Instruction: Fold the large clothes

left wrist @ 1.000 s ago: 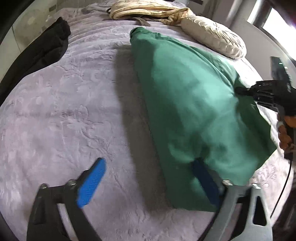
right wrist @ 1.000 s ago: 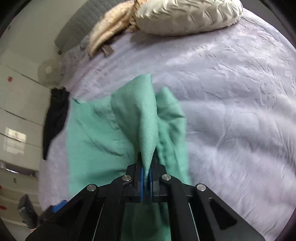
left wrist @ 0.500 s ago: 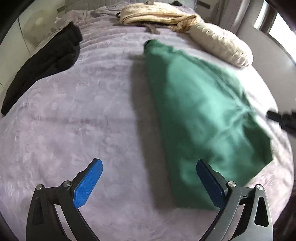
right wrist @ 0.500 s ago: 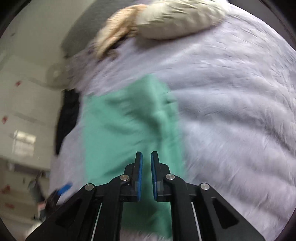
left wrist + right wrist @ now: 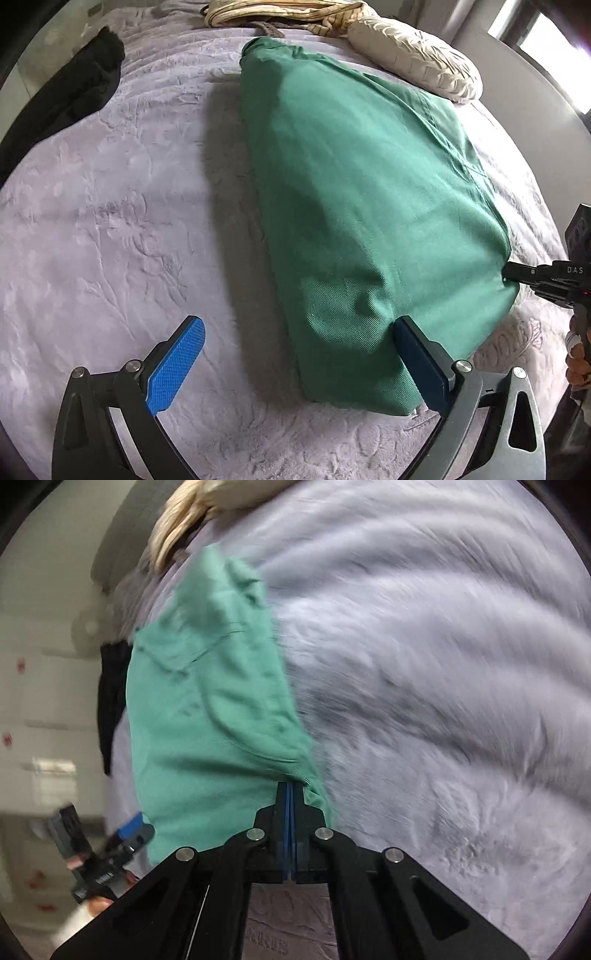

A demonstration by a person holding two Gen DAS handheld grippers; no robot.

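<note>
Legibly "DAS" on right tool (image 5: pixel 511 274), pinching green garment (image 5: pixel 362 206); left tool (image 5: pixel 299 365) spread.

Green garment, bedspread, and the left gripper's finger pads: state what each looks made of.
Green garment: woven, matte cloth, likely cotton twill; fine diagonal ribbing shows near its lower edge. Bedspread: soft lilac plush or fleece, embossed with a leafy pattern, faint sheen. Left gripper finger pads: blue, probably rubber or plastic; a fine grid texture covers the face.

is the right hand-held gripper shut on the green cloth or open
Shut on it: the right hand-held gripper has its blue pads pressed together at the hem of the green cloth, pinching the edge.
</note>
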